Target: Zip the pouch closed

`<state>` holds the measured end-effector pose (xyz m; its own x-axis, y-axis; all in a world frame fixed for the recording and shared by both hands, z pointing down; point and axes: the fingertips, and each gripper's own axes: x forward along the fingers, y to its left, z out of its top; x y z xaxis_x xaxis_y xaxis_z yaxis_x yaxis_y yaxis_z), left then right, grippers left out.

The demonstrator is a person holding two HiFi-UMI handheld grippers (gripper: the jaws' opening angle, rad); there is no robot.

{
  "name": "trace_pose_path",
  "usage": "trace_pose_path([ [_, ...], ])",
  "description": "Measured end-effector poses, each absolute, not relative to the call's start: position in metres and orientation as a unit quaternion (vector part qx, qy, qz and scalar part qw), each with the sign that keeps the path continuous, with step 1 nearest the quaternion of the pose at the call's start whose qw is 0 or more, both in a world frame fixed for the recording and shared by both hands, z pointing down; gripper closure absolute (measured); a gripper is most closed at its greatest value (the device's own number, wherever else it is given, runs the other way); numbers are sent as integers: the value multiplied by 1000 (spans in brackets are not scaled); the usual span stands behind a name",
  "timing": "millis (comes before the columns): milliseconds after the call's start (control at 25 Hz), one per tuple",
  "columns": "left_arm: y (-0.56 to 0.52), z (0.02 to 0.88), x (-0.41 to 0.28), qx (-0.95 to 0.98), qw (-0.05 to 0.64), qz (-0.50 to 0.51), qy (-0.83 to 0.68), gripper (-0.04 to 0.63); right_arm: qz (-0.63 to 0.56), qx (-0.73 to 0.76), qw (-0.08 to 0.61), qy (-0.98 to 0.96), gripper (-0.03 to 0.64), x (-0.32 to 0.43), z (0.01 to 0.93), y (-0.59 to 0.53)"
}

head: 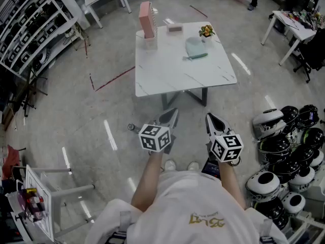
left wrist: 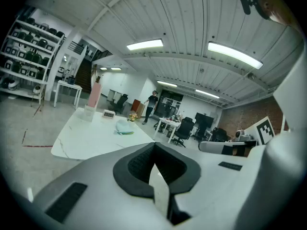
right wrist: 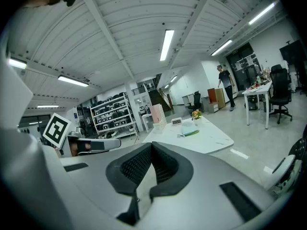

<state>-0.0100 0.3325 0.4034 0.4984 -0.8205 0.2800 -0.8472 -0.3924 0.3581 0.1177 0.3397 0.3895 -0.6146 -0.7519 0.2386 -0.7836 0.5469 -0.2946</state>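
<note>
The left gripper (left wrist: 154, 146) is seen with its jaws pressed together and nothing between them; the dark ribbed pads meet along a single line. The right gripper (right wrist: 152, 146) is likewise closed on itself, and nothing is held in it. Both are held out over the floor (head: 101, 100) on the near side of the worktop (head: 172, 78), well apart from it. They are carried side by side and tilted slightly downward, the left one at the left of the head view and the right one at its right.

The pouch (head: 195, 47), pale mint in colour, is laid flat on the white marbled worktop, toward its far right part. A darker green strip is seen along the pouch's near edge. Whether the zip is open or shut cannot be told from this range.

A small pot of flowers (head: 206, 31) is stood just beyond the pouch, on its far right side. A small clock (head: 174, 28) is placed to the far left of the pouch. A tall pink box (head: 146, 18) is stood upright near the far left corner, with a clear container (head: 151, 41) just on its near side.

A cluster of black and white helmets (head: 287, 156) is gathered on the floor at the near right. Shelving (head: 28, 27) is seen at the far left of the room. A standing figure (right wrist: 224, 83) is seen far off beyond the worktop.
</note>
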Motion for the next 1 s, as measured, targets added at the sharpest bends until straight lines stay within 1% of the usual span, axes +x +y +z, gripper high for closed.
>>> trace_pose_path([
  [400, 331, 402, 17, 828, 224, 37, -512, 577, 192, 426, 37, -884, 604, 146, 391, 334],
  [680, 326, 396, 26, 827, 229, 21, -513, 577, 196, 431, 47, -879, 604, 160, 399, 328],
  [720, 322, 397, 24, 823, 230, 20, -519, 558, 189, 438, 60, -877, 598, 162, 402, 325],
  [760, 318, 398, 22, 819, 234, 20, -524, 448, 182, 441, 75, -875, 532, 163, 405, 322],
  [800, 314, 400, 21, 816, 236, 22, -527, 371, 178, 442, 86, -875, 465, 164, 407, 320],
  [840, 310, 402, 19, 814, 236, 25, -530, 354, 177, 442, 91, -874, 445, 164, 408, 319],
  [920, 304, 404, 19, 815, 231, 29, -531, 337, 180, 445, 87, -873, 442, 166, 408, 314],
  [1000, 295, 406, 20, 819, 232, 27, -525, 345, 181, 449, 82, -871, 433, 168, 409, 306],
])
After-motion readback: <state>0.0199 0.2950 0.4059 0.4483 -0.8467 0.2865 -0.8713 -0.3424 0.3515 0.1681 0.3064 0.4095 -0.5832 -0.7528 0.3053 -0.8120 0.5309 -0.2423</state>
